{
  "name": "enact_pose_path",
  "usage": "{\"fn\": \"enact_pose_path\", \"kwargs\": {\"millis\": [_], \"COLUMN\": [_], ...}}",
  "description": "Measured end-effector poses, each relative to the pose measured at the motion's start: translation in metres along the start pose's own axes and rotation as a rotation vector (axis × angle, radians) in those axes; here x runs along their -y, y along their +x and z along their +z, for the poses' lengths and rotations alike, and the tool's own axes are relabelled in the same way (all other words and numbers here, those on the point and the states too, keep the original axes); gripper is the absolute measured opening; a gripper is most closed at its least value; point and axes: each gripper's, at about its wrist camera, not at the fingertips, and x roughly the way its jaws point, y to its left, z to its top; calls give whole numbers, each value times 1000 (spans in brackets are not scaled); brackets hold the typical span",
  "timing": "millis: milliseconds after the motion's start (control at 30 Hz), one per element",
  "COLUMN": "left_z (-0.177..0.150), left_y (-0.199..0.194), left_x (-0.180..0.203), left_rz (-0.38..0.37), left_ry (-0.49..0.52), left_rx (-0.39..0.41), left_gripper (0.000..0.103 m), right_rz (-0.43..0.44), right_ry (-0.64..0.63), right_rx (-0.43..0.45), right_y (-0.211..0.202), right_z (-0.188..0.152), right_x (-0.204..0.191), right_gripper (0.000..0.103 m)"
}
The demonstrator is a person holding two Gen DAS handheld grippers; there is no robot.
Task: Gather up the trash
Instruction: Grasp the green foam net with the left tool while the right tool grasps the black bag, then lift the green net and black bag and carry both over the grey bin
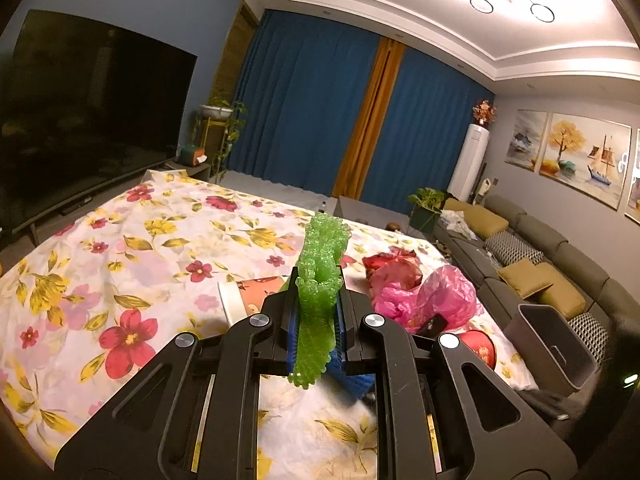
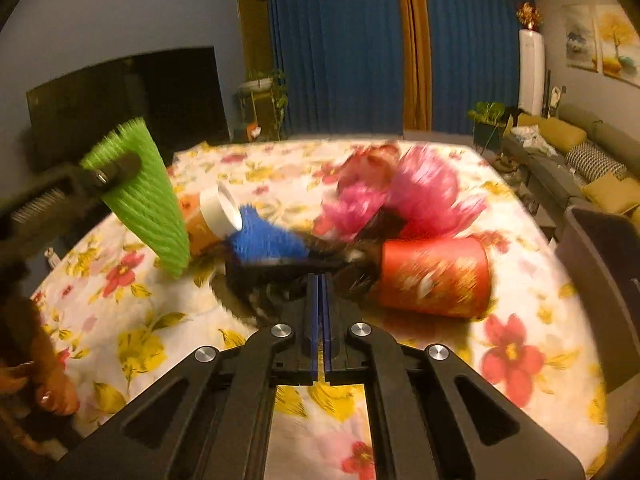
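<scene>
My left gripper (image 1: 318, 280) is shut on a green foam net sleeve (image 1: 322, 264) and holds it above the flowered table; it also shows in the right wrist view (image 2: 144, 200), at the left. My right gripper (image 2: 320, 280) is shut, with nothing seen between its blue pads, low over the table. Just ahead of it lie a red paper cup (image 2: 434, 276) on its side, a blue foam net (image 2: 262, 240), a pink plastic bag (image 2: 416, 192), a tube with a white rim (image 2: 212, 216) and something dark, blurred by motion.
A grey bin (image 1: 556, 346) stands off the table's right edge, also seen in the right wrist view (image 2: 604, 280). A sofa (image 1: 540, 248) runs along the right wall. A large TV (image 1: 88, 120) stands at the left. The flowered tablecloth (image 1: 120, 260) covers the table.
</scene>
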Motion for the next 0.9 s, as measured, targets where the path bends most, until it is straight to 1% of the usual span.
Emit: {"fn": "enact_pose_path", "kwargs": {"millis": [100, 267, 333, 400, 433, 467, 500, 533, 567, 633, 733, 833, 900], "left_z": [-2, -5, -7, -8, -8, -7, -7, -7, -6, -5, -2, 0, 1], "left_y": [2, 4, 4, 3, 3, 2, 2, 2, 1, 0, -4, -7, -8], "left_x": [2, 5, 6, 7, 7, 6, 5, 4, 2, -1, -4, -9, -11], "left_rz": [-4, -14, -18, -17, -14, -11, -9, -7, -4, 1, 20, 28, 32], "left_ry": [4, 12, 10, 11, 11, 10, 8, 6, 2, -5, -14, -28, -34], "left_rx": [-5, -9, -12, -8, -5, -2, 0, 2, 4, 8, 21, 33, 33], "left_gripper": [14, 14, 14, 14, 14, 14, 14, 14, 14, 14, 14, 14, 14], "right_rz": [-2, -3, 1, 22, 30, 29, 31, 33, 25, 22, 44, 27, 13], "right_ry": [11, 36, 41, 76, 86, 92, 95, 96, 95, 95, 104, 81, 72], "right_rx": [45, 86, 83, 53, 34, 24, 19, 18, 22, 16, -28, -72, -92], "right_y": [-20, -44, -47, -41, -37, -33, -30, -27, -24, -16, 1, 21, 30], "right_z": [4, 8, 7, 5, 5, 3, 2, 2, 1, 1, 2, -1, -4], "right_x": [9, 21, 23, 25, 24, 22, 21, 19, 16, 11, 2, -8, -11], "right_gripper": [1, 1, 1, 1, 4, 20, 31, 52, 61, 61, 63, 63, 50]}}
